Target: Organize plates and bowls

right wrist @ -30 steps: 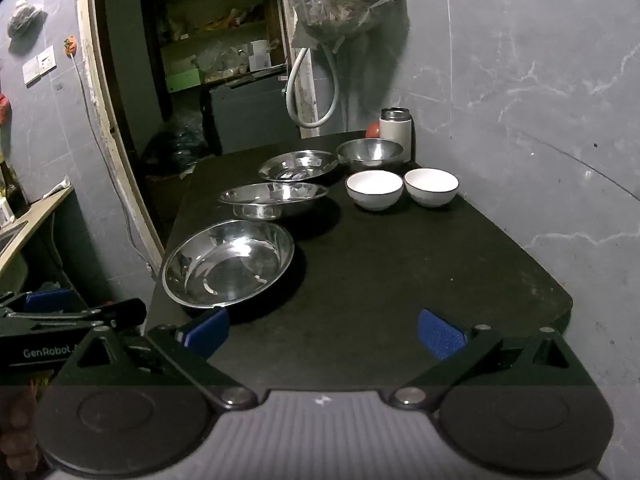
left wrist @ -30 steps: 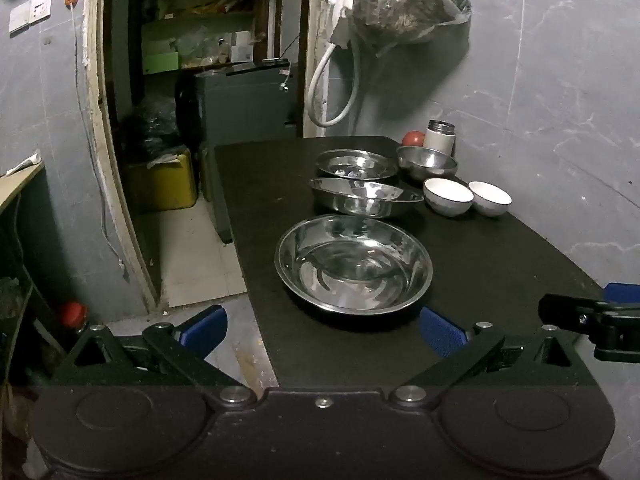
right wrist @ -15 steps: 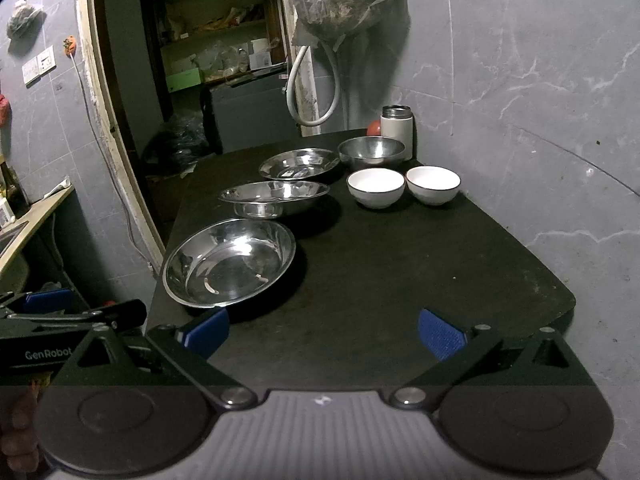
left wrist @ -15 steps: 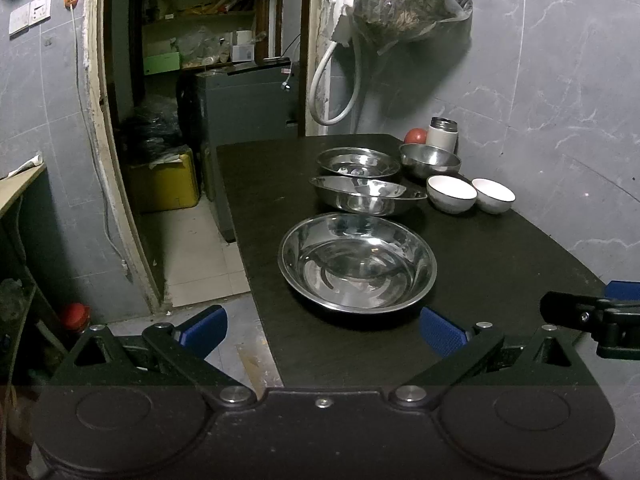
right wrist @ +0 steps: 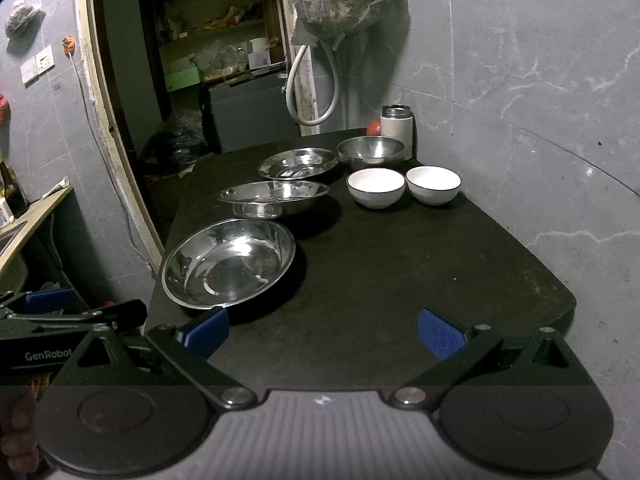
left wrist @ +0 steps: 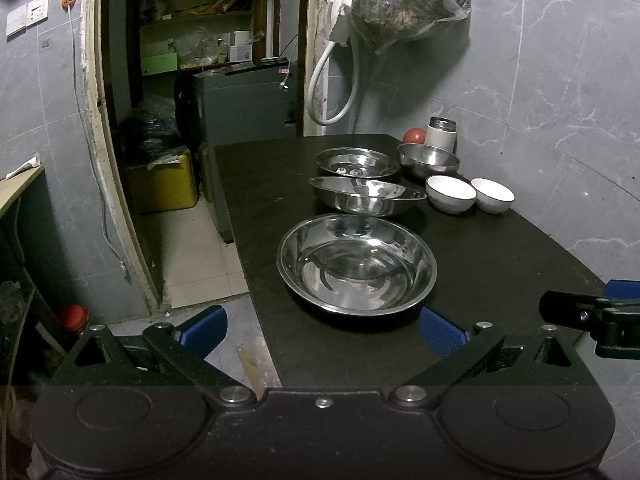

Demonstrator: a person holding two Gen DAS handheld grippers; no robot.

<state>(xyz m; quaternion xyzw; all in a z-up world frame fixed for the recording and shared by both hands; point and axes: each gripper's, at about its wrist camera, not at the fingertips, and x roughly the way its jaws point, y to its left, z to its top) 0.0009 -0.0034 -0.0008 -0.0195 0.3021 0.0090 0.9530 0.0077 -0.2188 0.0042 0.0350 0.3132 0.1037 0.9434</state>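
1. Left gripper [left wrist: 322, 326]: jaws wide, nothing between them, held off the near bench edge. Right gripper [right wrist: 323, 332]: jaws wide, empty, over the near bench.
2. Nearest steel plate [left wrist: 357, 264] sits just ahead of my left jaws, untouched.
3. Beyond it, in a row: second steel plate [left wrist: 366, 196], third steel plate [left wrist: 356, 162]. Each stands alone.
4. Right of the row: two white bowls [right wrist: 375, 187] [right wrist: 433, 184] side by side, steel bowl [right wrist: 371, 152] behind them.
5. Judgement: nothing stacked yet; the whole sort remains on the bench [right wrist: 400, 264].
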